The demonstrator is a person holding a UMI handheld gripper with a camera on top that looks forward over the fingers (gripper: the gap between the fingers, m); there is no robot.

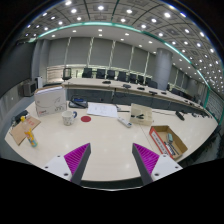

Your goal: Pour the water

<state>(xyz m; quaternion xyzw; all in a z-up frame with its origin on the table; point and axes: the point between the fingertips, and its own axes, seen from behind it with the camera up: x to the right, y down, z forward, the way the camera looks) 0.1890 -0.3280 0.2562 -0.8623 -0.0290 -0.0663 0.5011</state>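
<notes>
**Pouring not yet begun: fingers empty, well short of the cup**

The gripper hangs over the near part of the pale bench, its two fingers spread wide with nothing between them; the magenta pads face each other across bare bench top. Nothing is grasped, so the task looks to be at its very start. Far ahead and a little left stands a small white cup, which may be the vessel to pour from or into; at this range I cannot tell whether it holds water. Near it lie a small red disc and a sheet of paper. An open cardboard box sits to the right, another box to the left. Reaching, grasping and pouring are all left to do.
</notes>
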